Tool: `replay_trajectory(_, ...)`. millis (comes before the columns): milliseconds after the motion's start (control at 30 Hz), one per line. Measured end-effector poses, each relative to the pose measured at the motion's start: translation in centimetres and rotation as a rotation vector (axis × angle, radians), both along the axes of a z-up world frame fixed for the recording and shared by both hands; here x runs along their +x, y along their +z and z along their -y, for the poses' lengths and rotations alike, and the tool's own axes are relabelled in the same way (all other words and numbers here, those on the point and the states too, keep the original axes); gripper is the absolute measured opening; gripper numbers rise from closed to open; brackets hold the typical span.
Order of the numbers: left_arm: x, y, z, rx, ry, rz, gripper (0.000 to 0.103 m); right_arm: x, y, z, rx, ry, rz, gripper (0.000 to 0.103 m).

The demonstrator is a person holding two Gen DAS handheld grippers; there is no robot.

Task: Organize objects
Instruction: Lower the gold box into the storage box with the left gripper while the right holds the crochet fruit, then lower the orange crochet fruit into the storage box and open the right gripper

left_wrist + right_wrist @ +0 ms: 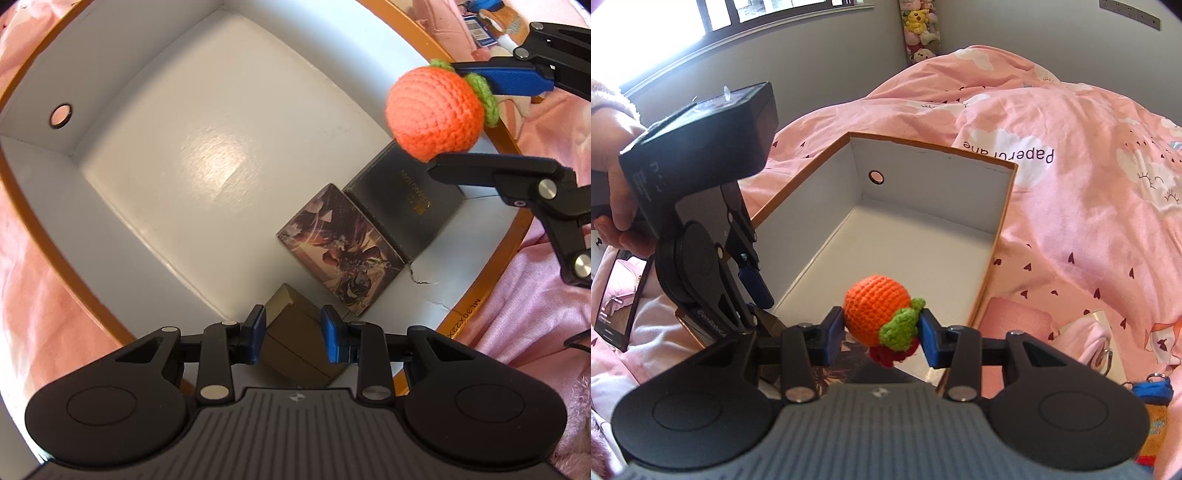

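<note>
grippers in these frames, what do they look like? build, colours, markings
Both match: black linkage arms with silver pivot pins, round black side discs, a grey ribbed centre plate with a small logo, blue pads on the fingertips. The left gripper carries a boxy black top housing with faint white lettering. The hand holding it shows a fuzzy pink cuff.

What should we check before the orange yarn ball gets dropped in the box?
1. Right hand-held gripper holds the orange crocheted ball with green leaves between its blue pads: ok.
2. Ball is above the open white-lined cardboard box: ok.
3. Bare box floor for landing: ok.
4. Illustrated card box and black flat box lie in a corner, away from the bare floor: ok.
5. Left hand-held gripper is out of the ball's path: ok, it sits around a brown cardboard box.
6. Whether the left pads touch that box: cannot tell.
</note>
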State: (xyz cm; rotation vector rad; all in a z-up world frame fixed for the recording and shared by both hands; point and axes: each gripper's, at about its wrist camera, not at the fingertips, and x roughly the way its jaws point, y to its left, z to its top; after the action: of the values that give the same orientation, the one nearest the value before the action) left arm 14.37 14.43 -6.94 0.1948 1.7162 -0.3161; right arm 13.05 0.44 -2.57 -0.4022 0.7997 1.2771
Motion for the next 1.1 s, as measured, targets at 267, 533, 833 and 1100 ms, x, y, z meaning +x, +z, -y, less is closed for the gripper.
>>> replay_trajectory(267,0.1,0.6,-0.5,-0.089,0.027,0.032,0.032,0.4,-0.1,0.6,0.007,-0.02,-0.005,0.045)
replay_trajectory(533,-0.3,1.4,-0.1,-0.027,-0.058,0.029,0.02,-0.2,-0.1,0.2,0.007,0.002,-0.007,0.045)
replay_trajectory(833,-1.0,1.0,-0.3,0.061,-0.149,-0.006,0.011,-0.7,-0.6,-0.8,-0.016,0.072,-0.051,0.045)
replay_trajectory(1100,-1.2,5.4,-3.1,-0.015,-0.036,0.22,0.011,-1.3,-1.3,-4.7,-0.064,0.141,-0.114,0.045)
